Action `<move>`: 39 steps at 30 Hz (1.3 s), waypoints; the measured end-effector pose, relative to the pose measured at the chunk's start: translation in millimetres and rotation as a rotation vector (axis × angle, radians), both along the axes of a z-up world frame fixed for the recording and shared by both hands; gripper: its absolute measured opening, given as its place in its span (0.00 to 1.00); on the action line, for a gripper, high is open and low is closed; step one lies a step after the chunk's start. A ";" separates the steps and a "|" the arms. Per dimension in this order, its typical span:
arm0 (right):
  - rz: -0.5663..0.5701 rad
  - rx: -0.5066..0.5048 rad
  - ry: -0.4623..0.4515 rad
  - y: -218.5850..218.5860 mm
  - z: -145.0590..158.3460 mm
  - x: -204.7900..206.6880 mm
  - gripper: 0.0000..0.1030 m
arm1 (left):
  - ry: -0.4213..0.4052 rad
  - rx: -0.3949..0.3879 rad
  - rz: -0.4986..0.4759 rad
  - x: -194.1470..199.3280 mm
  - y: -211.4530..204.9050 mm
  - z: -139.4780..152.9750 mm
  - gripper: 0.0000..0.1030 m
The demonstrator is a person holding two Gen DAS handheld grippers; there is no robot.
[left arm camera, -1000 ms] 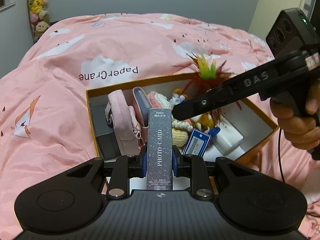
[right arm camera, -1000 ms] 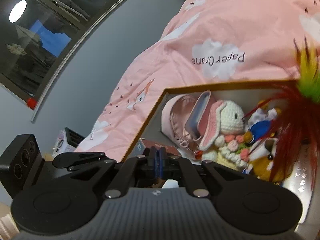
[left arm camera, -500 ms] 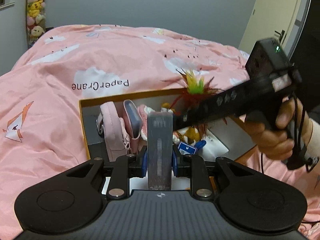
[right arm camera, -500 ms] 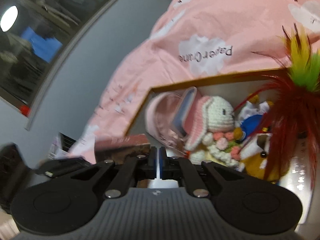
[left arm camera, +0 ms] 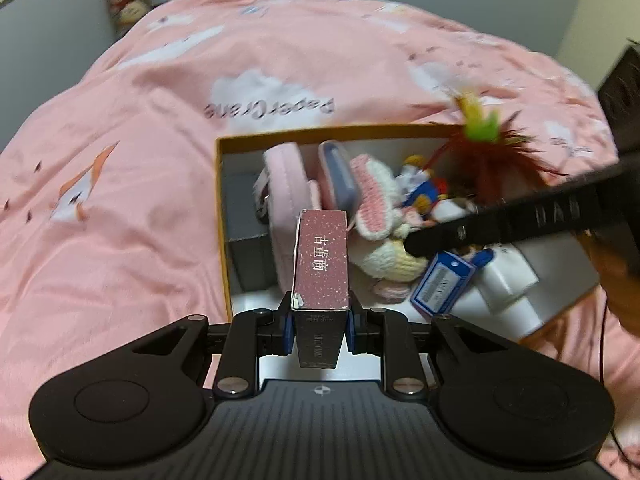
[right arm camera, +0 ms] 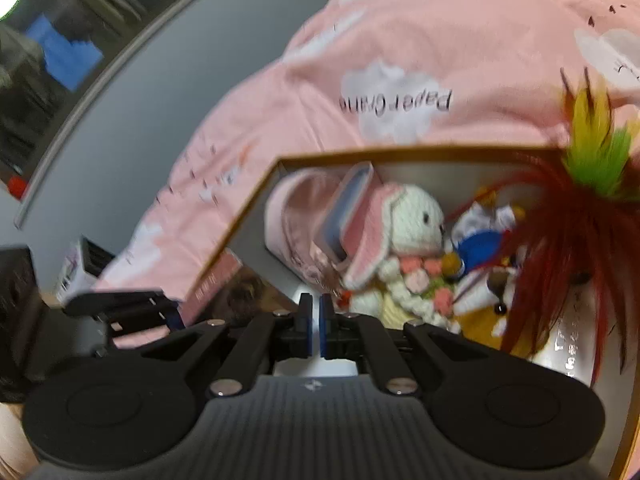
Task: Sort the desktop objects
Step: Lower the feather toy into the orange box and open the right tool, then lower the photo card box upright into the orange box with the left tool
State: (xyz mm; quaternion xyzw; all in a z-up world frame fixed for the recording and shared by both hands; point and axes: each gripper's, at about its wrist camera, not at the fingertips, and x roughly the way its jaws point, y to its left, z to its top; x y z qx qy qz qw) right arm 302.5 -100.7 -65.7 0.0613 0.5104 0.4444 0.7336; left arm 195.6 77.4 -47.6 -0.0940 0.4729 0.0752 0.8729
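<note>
The left gripper (left arm camera: 320, 326) is clamping a slim card box (left arm camera: 321, 258) by its long sides, with the speckled pink face turned up and the far end pointing toward twelve o'clock over the open storage box (left arm camera: 219, 200); gripping it low and lengthwise is probably meant to let it slide on edge into the narrow gap at the near wall, beside the pink pouch (left arm camera: 286, 200) at eleven o'clock. The right gripper (right arm camera: 315, 322) is sitting with its jaws pressed together on nothing, and in the left view it is reaching in from three o'clock above the toys, seemingly just keeping clear. The left view is showing the storage box floor: a blue tag (left arm camera: 440, 284) and white packets (left arm camera: 502, 284) at two o'clock, which the right view is hiding. The right view is giving the crocheted rabbit (right arm camera: 404, 236) face-on, the feather toy (right arm camera: 560, 216) at two o'clock, and, at nine o'clock, the card box side-on in the other claw.
</note>
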 end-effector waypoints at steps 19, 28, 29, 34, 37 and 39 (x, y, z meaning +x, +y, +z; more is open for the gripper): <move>0.147 -0.115 0.063 39.3 -33.9 9.2 0.05 | 0.109 0.125 0.030 26.6 -18.7 -11.3 0.27; 0.196 -0.148 0.057 48.9 -35.9 2.2 0.05 | 0.000 0.036 -0.016 -3.5 -4.9 17.5 0.32; 0.203 -0.159 0.053 50.8 -36.4 1.7 0.05 | -0.020 0.035 -0.016 -7.7 -3.0 23.7 0.32; 0.326 -0.241 -0.007 65.2 -34.1 -9.1 0.05 | -0.062 0.058 0.036 -22.4 12.7 47.2 0.32; 0.425 -0.291 -0.051 77.0 -32.2 -15.9 0.06 | -0.018 0.039 0.069 -25.1 24.6 43.8 0.32; 0.474 -0.318 -0.077 86.8 -31.0 -17.8 0.09 | -0.005 0.005 0.083 -28.1 30.9 37.7 0.32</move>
